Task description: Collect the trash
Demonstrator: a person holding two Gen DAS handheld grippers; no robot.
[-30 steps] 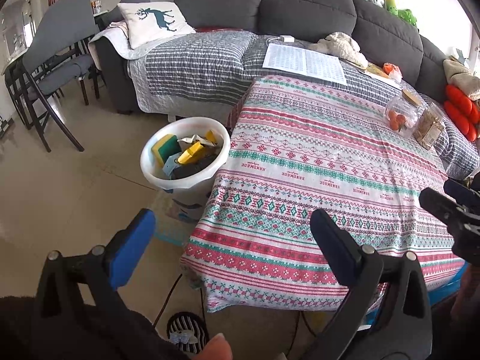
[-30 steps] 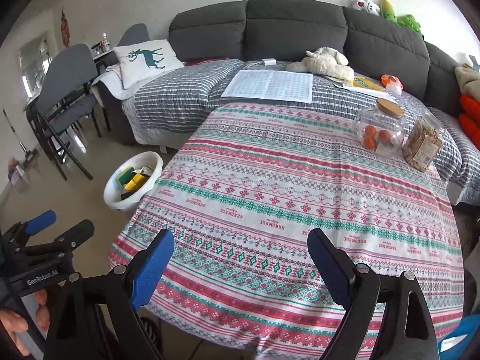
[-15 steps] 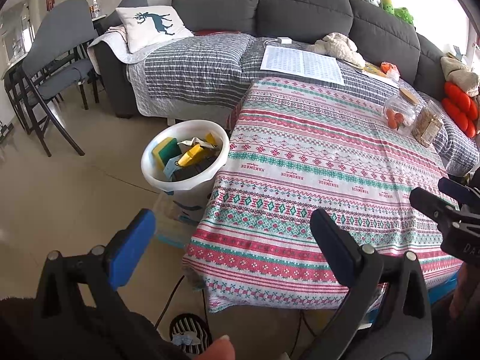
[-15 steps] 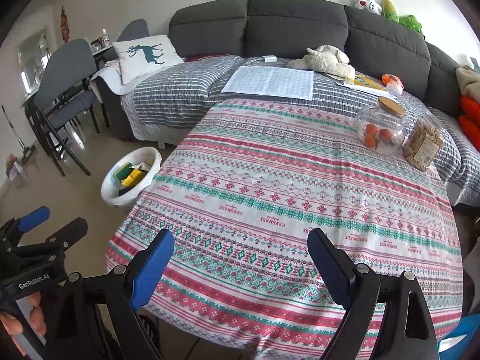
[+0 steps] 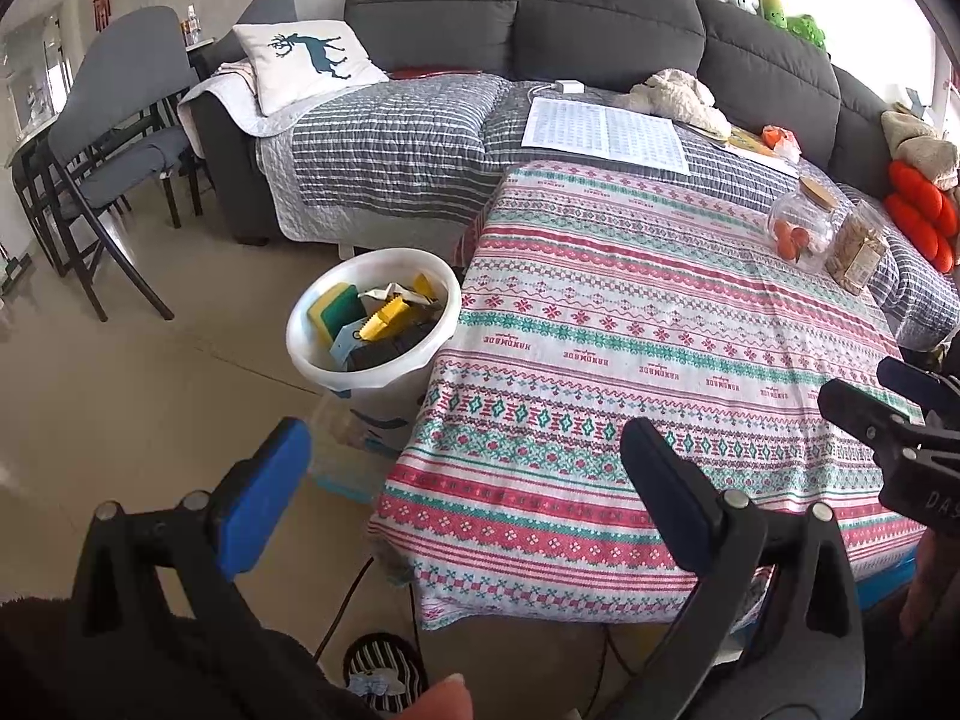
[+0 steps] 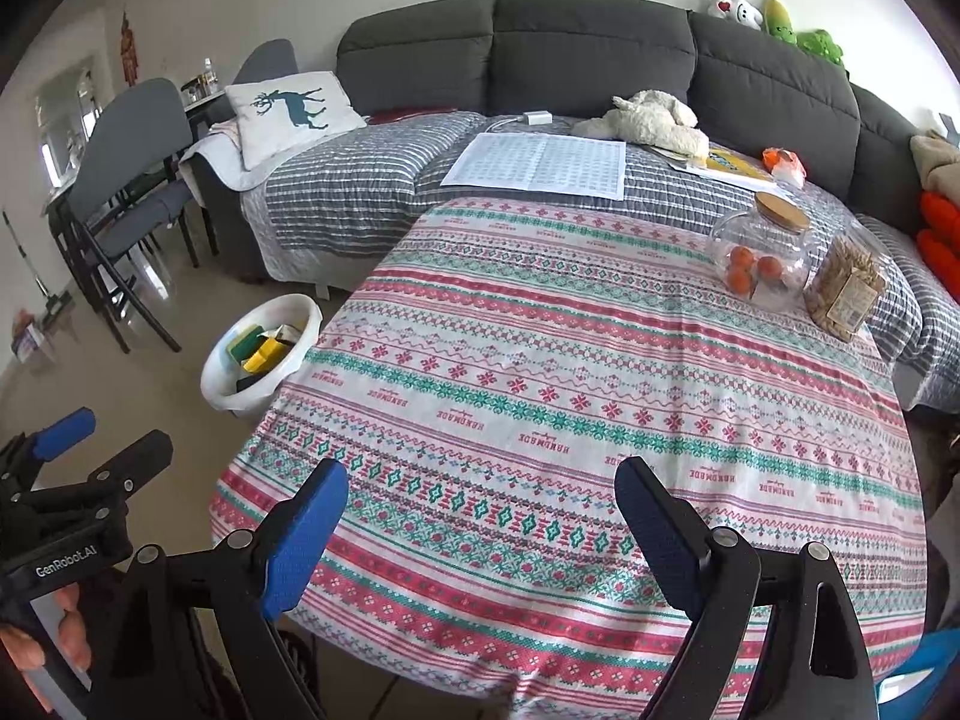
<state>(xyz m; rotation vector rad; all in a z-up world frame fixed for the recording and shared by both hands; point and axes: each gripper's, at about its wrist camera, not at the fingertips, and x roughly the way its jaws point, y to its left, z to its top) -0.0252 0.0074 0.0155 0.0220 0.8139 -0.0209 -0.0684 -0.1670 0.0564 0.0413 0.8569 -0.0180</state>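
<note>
A white bin (image 5: 312, 354) stands on the floor at the table's left side, holding a yellow-green sponge (image 5: 331, 307), yellow wrappers (image 5: 390, 312) and dark scraps. It also shows in the right wrist view (image 6: 216, 387). My left gripper (image 5: 465, 480) is open and empty, held above the table's near left corner, right of the bin. My right gripper (image 6: 480, 516) is open and empty over the table's near edge. Each gripper shows at the edge of the other's view: the right one (image 5: 900, 396) and the left one (image 6: 96, 450).
The table wears a patterned cloth (image 6: 570, 372). A glass jar of oranges (image 6: 759, 261) and a jar of snacks (image 6: 846, 291) stand at its far right. Behind is a grey sofa (image 6: 588, 48) with a paper sheet (image 6: 540, 165), plush toy (image 6: 651, 120) and pillow (image 6: 288, 108). Chairs (image 5: 114, 138) stand left.
Both grippers have drawn back and risen slightly from the table; the scene looks a little farther off. Both stay open and empty.
</note>
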